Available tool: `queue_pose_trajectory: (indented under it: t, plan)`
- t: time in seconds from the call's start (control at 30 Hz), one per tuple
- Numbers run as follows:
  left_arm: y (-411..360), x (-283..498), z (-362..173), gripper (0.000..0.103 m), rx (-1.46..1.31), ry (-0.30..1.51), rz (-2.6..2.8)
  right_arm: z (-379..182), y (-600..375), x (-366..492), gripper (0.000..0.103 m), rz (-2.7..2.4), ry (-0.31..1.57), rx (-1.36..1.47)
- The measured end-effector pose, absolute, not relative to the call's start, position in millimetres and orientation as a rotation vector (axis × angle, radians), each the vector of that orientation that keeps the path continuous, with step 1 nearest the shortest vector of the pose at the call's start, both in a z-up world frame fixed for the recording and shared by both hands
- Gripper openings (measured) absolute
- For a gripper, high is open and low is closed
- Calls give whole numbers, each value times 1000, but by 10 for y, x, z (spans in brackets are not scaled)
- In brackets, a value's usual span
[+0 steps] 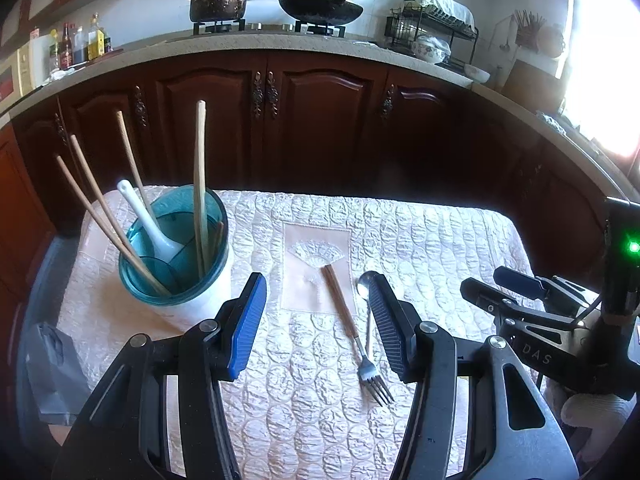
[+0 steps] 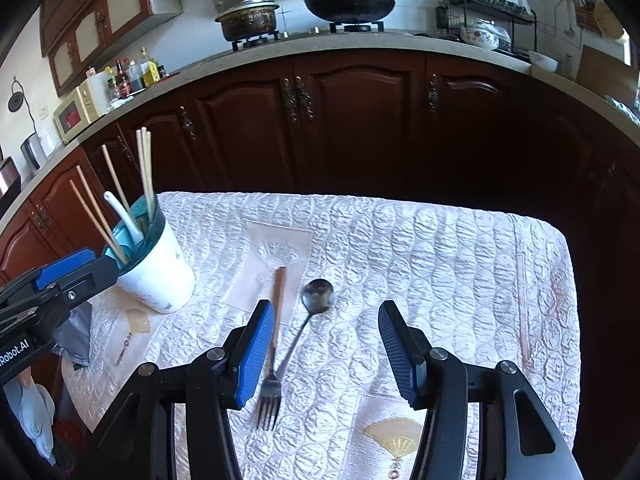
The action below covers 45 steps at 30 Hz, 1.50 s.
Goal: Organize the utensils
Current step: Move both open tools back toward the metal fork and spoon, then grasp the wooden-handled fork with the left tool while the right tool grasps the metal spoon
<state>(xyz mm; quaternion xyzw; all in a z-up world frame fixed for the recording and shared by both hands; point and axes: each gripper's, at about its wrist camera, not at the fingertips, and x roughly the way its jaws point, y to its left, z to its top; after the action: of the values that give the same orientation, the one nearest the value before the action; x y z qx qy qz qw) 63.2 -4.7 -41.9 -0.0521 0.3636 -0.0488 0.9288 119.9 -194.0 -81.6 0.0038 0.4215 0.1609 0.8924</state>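
A white utensil holder with a teal insert point(image 1: 188, 276) stands at the table's left; it also shows in the right wrist view point(image 2: 156, 268). It holds several wooden chopsticks point(image 1: 199, 184) and a white ceramic spoon point(image 1: 152, 224). A fork with a wooden handle point(image 1: 352, 328) and a metal spoon point(image 1: 366, 300) lie side by side on the quilted cloth; the fork point(image 2: 274, 344) and spoon point(image 2: 310, 312) show in the right wrist view too. My left gripper point(image 1: 316, 320) is open and empty above them. My right gripper point(image 2: 324, 344) is open and empty, just right of them.
The small table with a quilted white cloth point(image 2: 440, 264) stands before dark wooden cabinets point(image 1: 320, 120). A stove with a pot point(image 1: 218, 2) and a wok point(image 1: 320, 8) is on the counter behind. A grey bag point(image 1: 52, 368) lies at the table's left edge.
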Motion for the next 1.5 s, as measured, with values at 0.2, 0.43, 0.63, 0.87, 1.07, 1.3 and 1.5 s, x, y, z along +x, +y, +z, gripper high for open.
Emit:
queue_pose_trajectory:
  t: [0.2, 0.43, 0.63, 0.87, 1.07, 1.3, 1.5]
  plan:
    - [-104, 665, -468, 53, -102, 759, -110, -872, -2007, 1215, 52, 307, 887, 8]
    - [-144, 704, -538, 53, -101, 776, -114, -963, -2067, 1237, 52, 293, 911, 0]
    - [-146, 757, -617, 53, -108, 798, -118, -1061, -2092, 1256, 52, 287, 934, -2]
    - [-138, 847, -737, 53, -116, 828, -119, -1165, -2107, 1311, 52, 278, 962, -7]
    - [-126, 945, -871, 53, -132, 865, -124, -1315, -2113, 1392, 52, 273, 1004, -3]
    - [-104, 1121, -1094, 53, -189, 932, -148, -1570, -2194, 1584, 52, 284, 1066, 77]
    - [-112, 1358, -1304, 53, -222, 997, -146, -1752, -2118, 1835, 45, 395, 1107, 214]
